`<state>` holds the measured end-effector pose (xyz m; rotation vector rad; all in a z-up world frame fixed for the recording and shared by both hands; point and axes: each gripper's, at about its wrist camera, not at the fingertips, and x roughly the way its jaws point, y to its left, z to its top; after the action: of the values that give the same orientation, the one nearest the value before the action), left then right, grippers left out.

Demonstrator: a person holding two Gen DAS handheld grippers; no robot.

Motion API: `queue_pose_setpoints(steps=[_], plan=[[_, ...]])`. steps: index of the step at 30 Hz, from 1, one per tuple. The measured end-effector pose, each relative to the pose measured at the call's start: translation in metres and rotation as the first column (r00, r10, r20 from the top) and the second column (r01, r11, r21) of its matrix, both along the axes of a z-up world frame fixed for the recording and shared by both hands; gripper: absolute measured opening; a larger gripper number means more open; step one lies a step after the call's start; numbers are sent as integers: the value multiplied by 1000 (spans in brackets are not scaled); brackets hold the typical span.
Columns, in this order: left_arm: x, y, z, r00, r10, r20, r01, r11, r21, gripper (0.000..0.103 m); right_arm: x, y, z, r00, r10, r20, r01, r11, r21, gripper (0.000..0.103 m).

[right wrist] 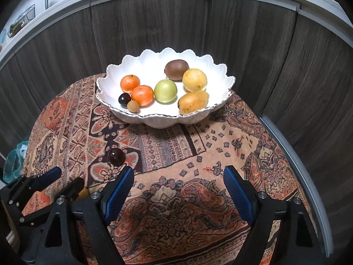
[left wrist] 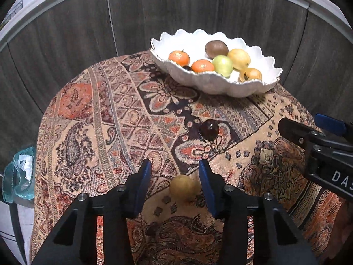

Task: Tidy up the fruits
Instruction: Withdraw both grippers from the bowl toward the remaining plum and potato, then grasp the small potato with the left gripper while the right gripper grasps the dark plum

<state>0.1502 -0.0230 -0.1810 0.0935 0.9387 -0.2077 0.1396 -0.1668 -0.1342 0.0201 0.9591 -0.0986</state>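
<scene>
A white scalloped bowl (left wrist: 222, 88) (right wrist: 110, 72) at the table's far side holds two mandarins (right wrist: 142, 95), a green apple (right wrist: 165, 91), a kiwi (right wrist: 176, 69), a lemon (right wrist: 194, 80), a mango (right wrist: 193, 102), a dark plum and a small tan fruit. A dark plum (left wrist: 209, 129) (right wrist: 117, 156) lies loose on the patterned cloth. A small yellow-brown fruit (left wrist: 184, 187) lies between the open fingers of my left gripper (left wrist: 175, 176), close to the right one; no contact shows. My right gripper (right wrist: 178, 186) is open and empty above the cloth, and shows at the right edge of the left wrist view (left wrist: 317, 141).
The round table carries a patterned cloth (left wrist: 106, 119) that hangs over its edge. Dark wood cabinet fronts (right wrist: 253, 35) curve behind it under a white countertop. A blue-green plastic bag (left wrist: 18, 176) sits off the table's left edge.
</scene>
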Motion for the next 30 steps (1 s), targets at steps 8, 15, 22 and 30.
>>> queue_pose_setpoints(steps=[8, 15, 22, 30], plan=[[2, -4, -17, 999, -15, -45, 15, 1000, 1, 33, 0, 2, -9, 1000, 8, -19, -8, 1000, 6, 84], [2, -6, -25, 998, -25, -55, 25, 1000, 4, 28, 1, 3, -14, 999, 13, -30, -12, 1000, 7, 84], [-1, -7, -23, 998, -35, -50, 35, 999, -4, 25, 1, 2, -14, 1000, 9, -30, -9, 1000, 12, 83], [0, 11, -8, 1000, -1, -14, 1, 1000, -12, 25, 7, 13, -10, 999, 32, -16, -32, 999, 25, 83]])
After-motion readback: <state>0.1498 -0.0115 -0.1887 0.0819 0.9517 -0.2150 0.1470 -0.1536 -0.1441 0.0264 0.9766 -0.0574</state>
